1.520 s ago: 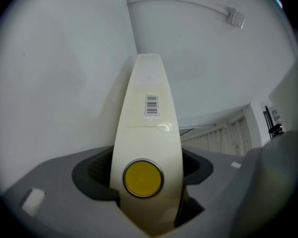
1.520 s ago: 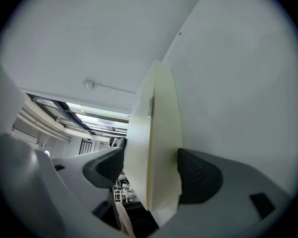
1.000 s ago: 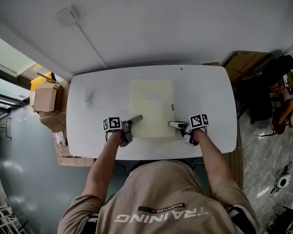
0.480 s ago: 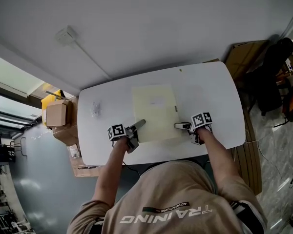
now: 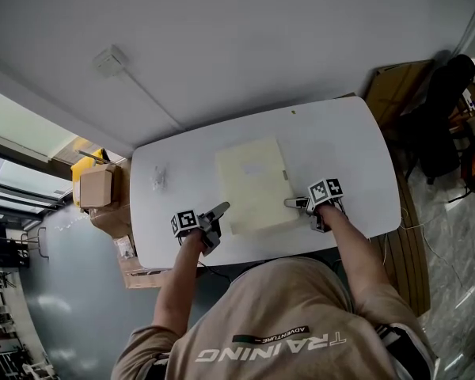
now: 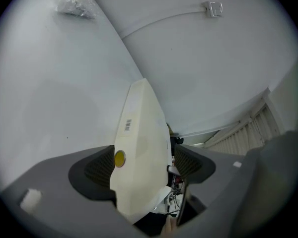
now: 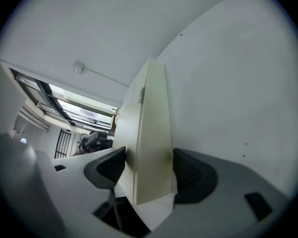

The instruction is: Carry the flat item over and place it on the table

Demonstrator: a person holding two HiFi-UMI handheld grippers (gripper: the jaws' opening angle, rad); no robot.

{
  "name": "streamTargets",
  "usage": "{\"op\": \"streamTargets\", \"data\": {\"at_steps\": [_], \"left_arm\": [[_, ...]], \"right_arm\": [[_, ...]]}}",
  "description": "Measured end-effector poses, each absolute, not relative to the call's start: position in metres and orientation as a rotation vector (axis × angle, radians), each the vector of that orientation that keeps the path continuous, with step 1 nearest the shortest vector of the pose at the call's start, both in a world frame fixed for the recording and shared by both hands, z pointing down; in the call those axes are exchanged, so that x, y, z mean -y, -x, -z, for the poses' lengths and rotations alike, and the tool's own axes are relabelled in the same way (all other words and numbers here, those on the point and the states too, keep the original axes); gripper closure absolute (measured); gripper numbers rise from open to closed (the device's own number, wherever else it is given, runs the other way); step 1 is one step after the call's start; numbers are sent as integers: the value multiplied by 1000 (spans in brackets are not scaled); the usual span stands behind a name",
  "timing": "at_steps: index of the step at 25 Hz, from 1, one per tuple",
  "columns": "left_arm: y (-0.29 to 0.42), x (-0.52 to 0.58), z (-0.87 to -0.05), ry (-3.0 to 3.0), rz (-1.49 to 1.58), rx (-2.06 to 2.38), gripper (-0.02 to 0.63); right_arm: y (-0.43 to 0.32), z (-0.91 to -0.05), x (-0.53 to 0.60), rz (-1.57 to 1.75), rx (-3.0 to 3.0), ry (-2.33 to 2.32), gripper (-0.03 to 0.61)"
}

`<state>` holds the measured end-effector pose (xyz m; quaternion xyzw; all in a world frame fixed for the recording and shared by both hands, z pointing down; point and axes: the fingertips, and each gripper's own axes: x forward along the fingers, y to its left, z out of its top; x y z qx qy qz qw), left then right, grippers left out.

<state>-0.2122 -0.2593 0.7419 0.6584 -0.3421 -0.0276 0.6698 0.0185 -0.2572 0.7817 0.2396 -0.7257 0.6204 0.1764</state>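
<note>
The flat item (image 5: 253, 182) is a cream, box-like slab over the middle of the white table (image 5: 344, 141). My left gripper (image 5: 219, 210) holds its near left corner and my right gripper (image 5: 291, 203) its near right corner. In the left gripper view the slab (image 6: 139, 133) stands edge-on between the jaws of the left gripper (image 6: 144, 165), pressed to one pad, with a thin sliver showing at the other. In the right gripper view both pads of the right gripper (image 7: 149, 170) bear on the slab (image 7: 151, 123). Its near edge looks slightly raised off the table.
A small clear plastic bag (image 5: 158, 179) lies on the table's left part. Cardboard boxes (image 5: 95, 187) stand on the floor at the left. Brown cardboard (image 5: 396, 85) and a black chair (image 5: 439, 125) are at the right. A grey wall runs behind the table.
The head view has shifted left. Both grippers stay at the slab's near corners. The slab now looks a little larger, with its near edge slightly lifted.
</note>
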Motion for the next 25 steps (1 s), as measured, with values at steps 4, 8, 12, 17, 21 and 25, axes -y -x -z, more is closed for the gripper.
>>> {"op": "streamTargets", "data": {"at_steps": [4, 8, 12, 17, 21, 25], "left_arm": [[215, 248, -746, -1510, 23, 756, 255], [195, 239, -749, -1583, -68, 680, 255], [185, 244, -756, -1601, -105, 682, 255], [183, 256, -754, -1590, -61, 662, 255], [181, 262, -754, -1607, -75, 655, 255], [181, 268, -754, -1607, -79, 638, 255]], "right_arm": [[-19, -782, 257, -1758, 2046, -718, 270], [-20, -780, 258, -1731, 2039, -756, 270], [-19, -782, 255, -1768, 2003, -792, 270], [-16, -782, 253, -1797, 1996, -830, 270], [-15, -781, 252, -1790, 1989, -840, 275], [-15, -781, 259, -1759, 1989, -835, 275]]}}
